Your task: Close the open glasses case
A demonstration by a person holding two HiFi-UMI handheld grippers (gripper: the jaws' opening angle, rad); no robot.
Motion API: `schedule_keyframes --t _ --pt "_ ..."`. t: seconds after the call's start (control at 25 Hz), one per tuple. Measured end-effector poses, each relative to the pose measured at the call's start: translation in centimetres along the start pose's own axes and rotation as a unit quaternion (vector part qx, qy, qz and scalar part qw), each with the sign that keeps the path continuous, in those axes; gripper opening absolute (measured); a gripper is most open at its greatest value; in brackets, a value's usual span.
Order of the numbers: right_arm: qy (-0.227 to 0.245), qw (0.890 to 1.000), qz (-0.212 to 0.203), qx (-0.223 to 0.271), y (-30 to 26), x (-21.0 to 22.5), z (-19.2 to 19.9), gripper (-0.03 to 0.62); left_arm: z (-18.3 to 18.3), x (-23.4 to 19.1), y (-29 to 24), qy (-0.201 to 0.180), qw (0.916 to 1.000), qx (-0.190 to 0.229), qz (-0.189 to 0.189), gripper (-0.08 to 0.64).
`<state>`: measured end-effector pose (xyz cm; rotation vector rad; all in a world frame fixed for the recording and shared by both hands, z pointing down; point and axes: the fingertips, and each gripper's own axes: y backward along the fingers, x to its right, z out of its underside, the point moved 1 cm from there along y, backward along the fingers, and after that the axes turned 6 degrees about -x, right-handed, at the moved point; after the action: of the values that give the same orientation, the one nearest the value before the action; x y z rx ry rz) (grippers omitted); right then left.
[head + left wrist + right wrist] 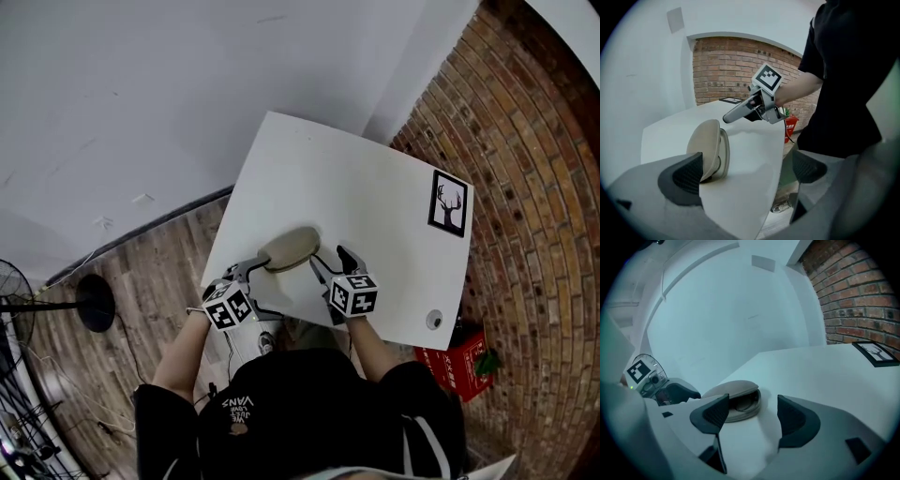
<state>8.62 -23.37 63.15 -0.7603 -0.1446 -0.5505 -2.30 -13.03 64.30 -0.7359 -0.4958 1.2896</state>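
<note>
Case: the beige glasses case (289, 248) lies on the white surface (375, 197), on the person's side of it. Its lid is tipped up a little, so it is not yet closed.
Opening: the dark gap under the lid faces the right gripper, and something that looks like a lens shows inside.
Left gripper (747, 172): it sits at the case's left end, low over the surface and pointing along the case.
Left fingers (685, 179): they are spread wide and pinch nothing. One pad sits just in front of the case's near end, but I cannot tell whether it touches. The other pad is well apart from the case, out past the surface's edge.
Right gripper (752, 416): it is just on the near right of the case, aimed at the open mouth.
Right fingers (710, 414): they are spread apart with bare surface between them. The case lies just beyond the tips and a little toward the left pad, untouched.
Why so placed: my guess is that they flank the case so one side can steady the shell while the other pushes the lid down. Spread fingers suit a push or a squeeze better than a pick-up.
Framed picture (448, 202): it lies flat, well apart from the case at the far right corner, clear of the work.
</note>
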Motion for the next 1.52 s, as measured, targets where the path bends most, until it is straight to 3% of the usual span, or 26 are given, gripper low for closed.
schedule_keyframes --t 0.44,0.68,0.92,1.2,1.4,1.52 --pt "-0.018 0.998 0.051 -0.013 -1.8 3.7 -0.6 0.288 1.2 1.6 -2.1 -0.008 0.9991 -0.042 0.006 0.594" --pt "-0.020 0.998 0.053 -0.028 -2.8 4.3 -0.1 0.285 1.5 1.6 -2.5 -0.015 0.9983 -0.056 0.006 0.594" --pt "0.004 0.997 0.063 -0.038 -3.0 4.6 -0.2 0.304 1.8 1.6 -2.8 -0.035 0.9960 -0.082 -0.002 0.594" --pt "0.039 0.995 0.080 -0.040 -3.2 4.4 -0.7 0.317 2.1 1.5 -3.2 -0.029 0.9950 -0.095 -0.006 0.594" --pt "0.027 0.995 0.084 -0.040 -3.1 4.6 -0.7 0.326 1.9 1.5 -3.3 -0.021 0.9960 -0.085 -0.016 0.594" --pt "0.020 0.996 0.081 -0.041 -3.0 4.5 -0.7 0.331 1.4 1.3 -3.2 0.014 0.9982 -0.052 -0.025 0.594"
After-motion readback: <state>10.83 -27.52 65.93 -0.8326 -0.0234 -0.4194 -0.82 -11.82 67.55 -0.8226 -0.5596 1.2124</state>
